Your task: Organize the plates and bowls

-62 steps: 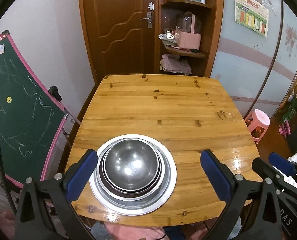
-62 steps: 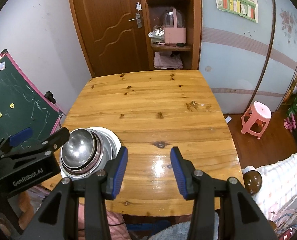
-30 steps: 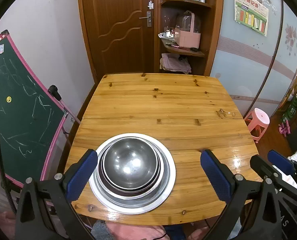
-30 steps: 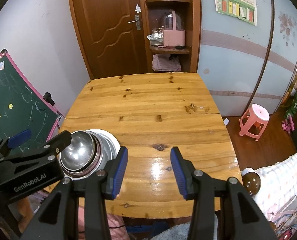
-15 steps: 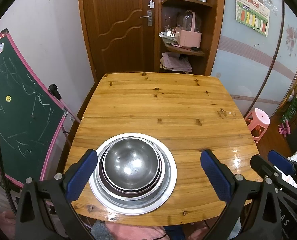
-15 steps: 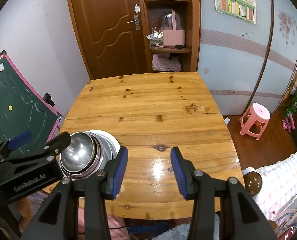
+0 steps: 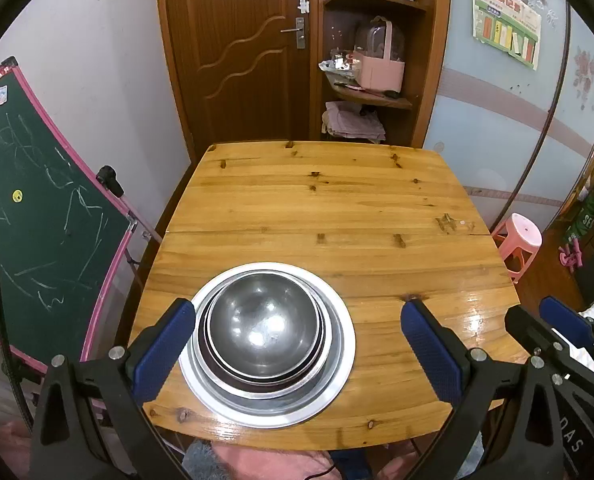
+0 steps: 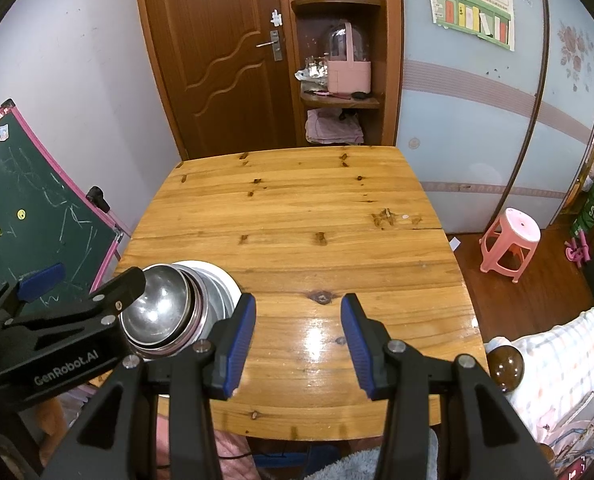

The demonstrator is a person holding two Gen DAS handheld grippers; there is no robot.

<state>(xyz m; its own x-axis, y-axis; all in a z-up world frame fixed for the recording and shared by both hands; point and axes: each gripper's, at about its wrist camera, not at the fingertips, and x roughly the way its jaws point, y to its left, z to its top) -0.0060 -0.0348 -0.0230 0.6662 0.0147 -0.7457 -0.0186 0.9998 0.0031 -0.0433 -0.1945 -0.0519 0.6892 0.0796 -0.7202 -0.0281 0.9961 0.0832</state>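
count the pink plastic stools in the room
1: a pink stool stands on the floor to the right of the wooden table, near the sliding door. Others may be hidden outside both views.

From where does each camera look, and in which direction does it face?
Left wrist: on the left gripper, facing across the table to the door; its open fingers flank the bowls; right gripper at right edge.
Right wrist: on the right gripper, facing likewise; open fingers over bare wood.
Shared: table, bowls, door.
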